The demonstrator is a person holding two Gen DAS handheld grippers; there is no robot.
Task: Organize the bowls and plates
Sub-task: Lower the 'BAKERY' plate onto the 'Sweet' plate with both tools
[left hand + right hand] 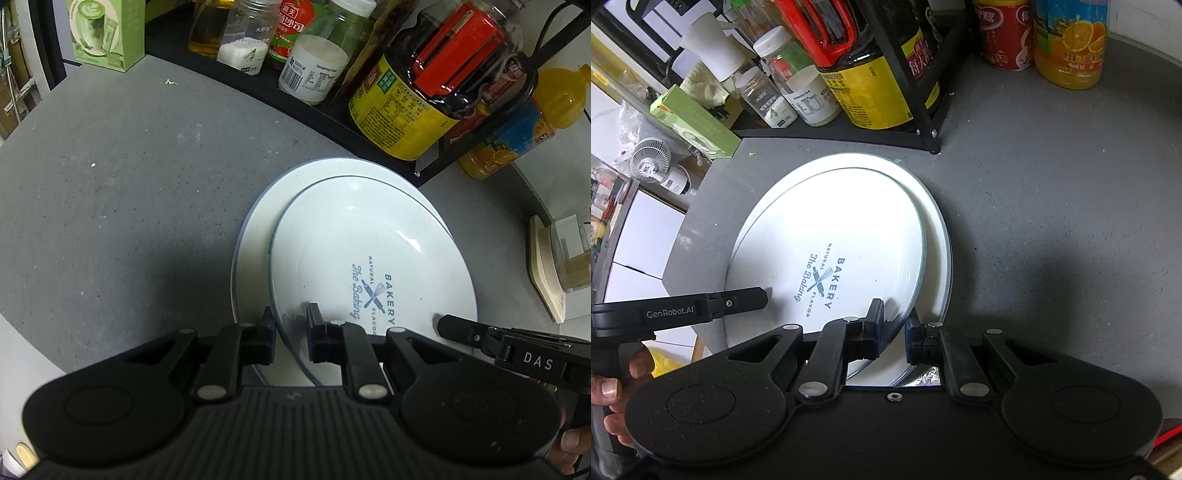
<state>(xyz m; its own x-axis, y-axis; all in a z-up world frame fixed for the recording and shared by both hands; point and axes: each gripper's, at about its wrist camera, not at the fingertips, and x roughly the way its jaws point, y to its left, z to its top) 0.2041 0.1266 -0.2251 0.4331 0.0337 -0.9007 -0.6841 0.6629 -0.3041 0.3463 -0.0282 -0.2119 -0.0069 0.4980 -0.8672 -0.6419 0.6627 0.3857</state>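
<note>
Left wrist footage shows the left hand-held gripper [291, 325] set astride the near rim of the printed upper plate [369, 258], fingers narrowly parted. This plate is lying off-centre on a larger white plate [255, 236] upon the grey table [129, 184], beside a black rack [424, 166] of bottles. On the opposite rim, the right hand-held gripper [894, 325] is likewise seen straddling the upper plate, slightly parted.

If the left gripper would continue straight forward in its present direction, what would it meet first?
The left gripper already straddles the rim of the upper white round plate with blue bakery print, lying on a larger white plate. Going on, it would slide over that plate; beyond stands the black metal rack. Depth is unclear.
</note>
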